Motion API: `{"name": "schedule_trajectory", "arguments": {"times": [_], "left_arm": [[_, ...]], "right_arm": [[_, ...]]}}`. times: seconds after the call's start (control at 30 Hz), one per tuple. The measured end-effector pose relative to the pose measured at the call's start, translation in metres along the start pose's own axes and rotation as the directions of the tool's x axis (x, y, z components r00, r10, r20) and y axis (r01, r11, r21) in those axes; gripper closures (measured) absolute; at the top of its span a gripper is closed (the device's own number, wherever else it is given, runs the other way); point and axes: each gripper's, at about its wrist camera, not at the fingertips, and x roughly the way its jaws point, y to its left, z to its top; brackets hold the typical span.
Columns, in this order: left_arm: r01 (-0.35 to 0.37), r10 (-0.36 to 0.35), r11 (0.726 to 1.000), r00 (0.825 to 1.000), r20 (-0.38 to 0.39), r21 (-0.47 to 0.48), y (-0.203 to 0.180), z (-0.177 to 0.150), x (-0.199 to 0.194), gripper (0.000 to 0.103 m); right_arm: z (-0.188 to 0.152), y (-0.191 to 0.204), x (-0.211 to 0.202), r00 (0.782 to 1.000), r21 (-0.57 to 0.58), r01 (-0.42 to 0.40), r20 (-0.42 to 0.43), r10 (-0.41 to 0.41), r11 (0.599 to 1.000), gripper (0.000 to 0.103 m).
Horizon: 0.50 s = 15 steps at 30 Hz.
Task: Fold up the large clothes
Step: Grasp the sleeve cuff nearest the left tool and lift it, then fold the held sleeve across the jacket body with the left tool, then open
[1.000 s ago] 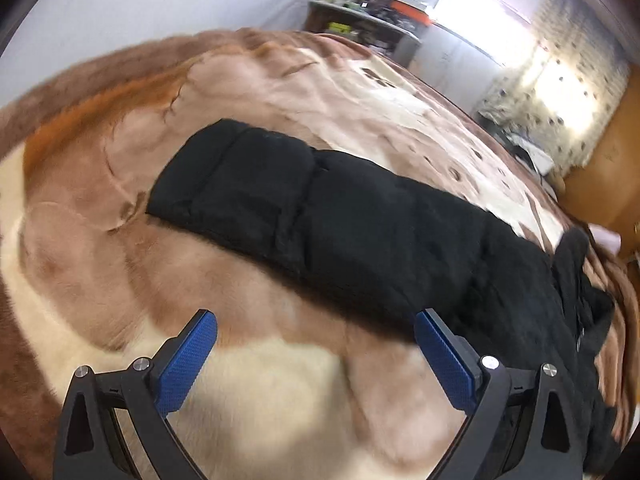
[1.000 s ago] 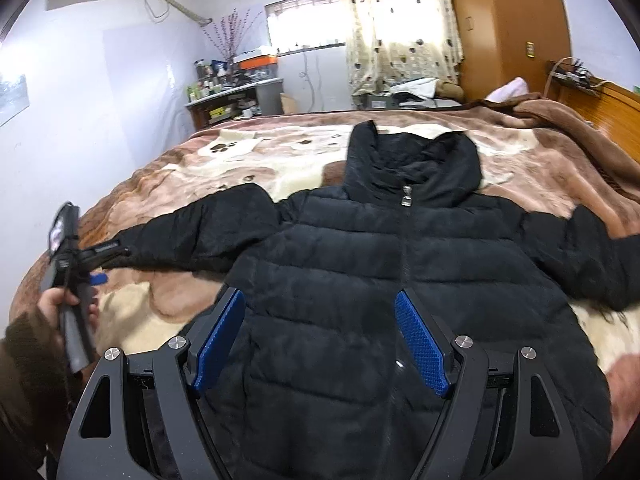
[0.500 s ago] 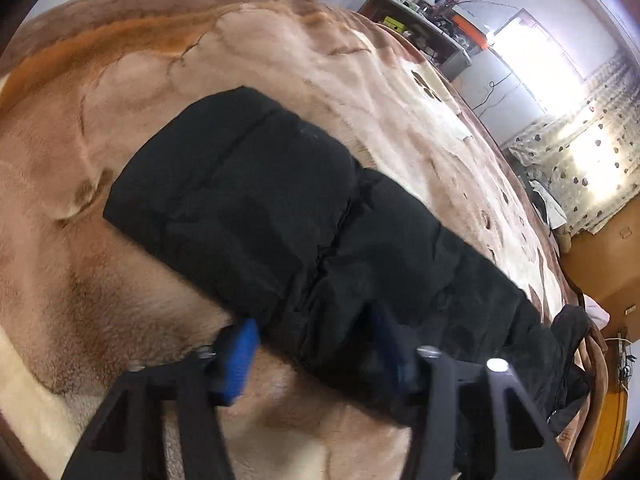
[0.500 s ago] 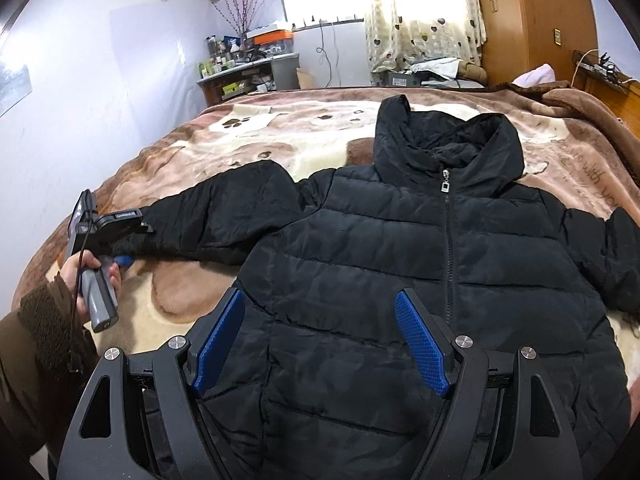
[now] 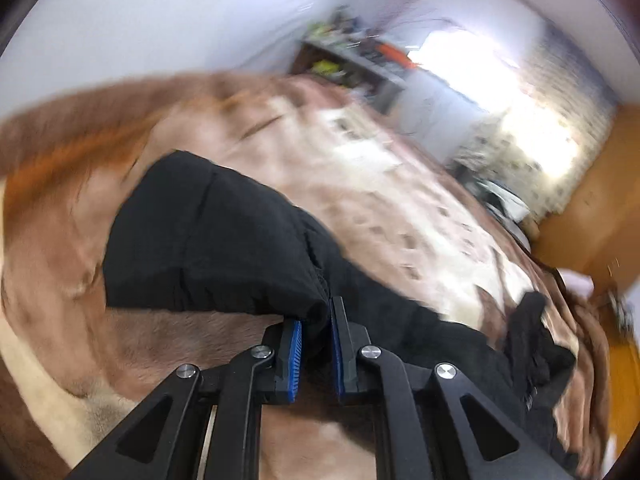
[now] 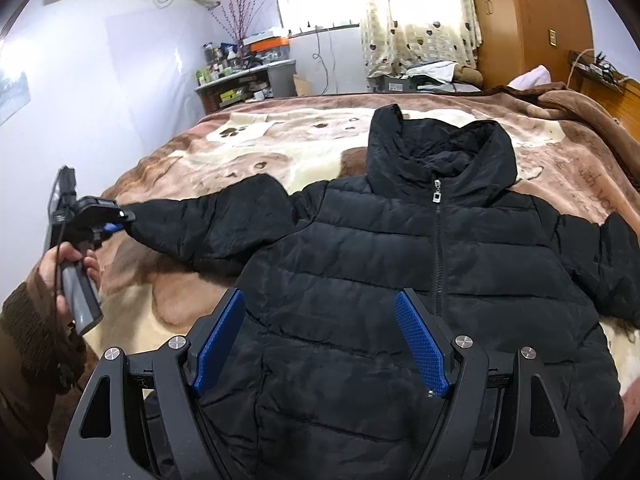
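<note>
A black hooded puffer jacket (image 6: pixel 400 264) lies face up and zipped on the bed, sleeves spread out. My left gripper (image 5: pixel 316 320) is shut on the near edge of the jacket's left sleeve (image 5: pixel 208 240), close to the cuff, and lifts it slightly off the blanket. In the right wrist view that gripper (image 6: pixel 108 220) shows at the sleeve end. My right gripper (image 6: pixel 320 340) is open and empty, hovering over the jacket's lower front. The other sleeve (image 6: pixel 600 256) lies flat at the right.
A brown and cream plush blanket (image 6: pixel 280 148) covers the bed. A cluttered shelf (image 6: pixel 244 80) stands against the far wall by a curtained window (image 6: pixel 416 16). A wooden wardrobe (image 6: pixel 528 20) stands at the back right. My left hand and sleeve (image 6: pixel 36 320) are at the bed's left edge.
My left gripper has closed from wide open onto the sleeve edge and begun raising it. My right gripper has stayed open and moved slightly forward over the jacket.
</note>
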Motion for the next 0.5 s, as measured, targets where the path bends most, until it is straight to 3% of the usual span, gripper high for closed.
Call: {"name": "schedule_trajectory", "arguments": {"times": [0.13, 0.27, 0.33, 0.43, 0.5], "left_arm": [[0.070, -0.072, 0.981, 0.997, 0.002, 0.183, -0.061, -0.004, -0.020, 0.090], [0.131, -0.144, 0.917, 0.989, 0.007, 0.377, -0.127, -0.030, -0.044, 0.090], [0.195, -0.189, 0.887, 0.980, -0.057, 0.419, -0.156, -0.048, -0.046, 0.090], [0.208, -0.178, 0.840, 0.978, -0.107, 0.501, -0.195, -0.077, -0.043, 0.090], [0.257, -0.201, 0.813, 0.966, -0.162, 0.523, -0.215, -0.098, -0.043, 0.090]], "right_arm": [[0.005, -0.011, -0.008, 1.000, 0.021, 0.006, 0.023, -0.007, 1.000, 0.026], [0.010, -0.030, -0.018, 0.998, 0.057, 0.019, 0.051, -0.022, 0.998, 0.026], [0.011, -0.040, -0.023, 0.998, 0.079, 0.033, 0.057, -0.038, 0.996, 0.026], [0.011, -0.060, -0.030, 0.995, 0.119, 0.063, 0.067, -0.071, 0.991, 0.026], [0.010, -0.074, -0.036, 0.993, 0.146, 0.077, 0.075, -0.089, 0.986, 0.026]]}}
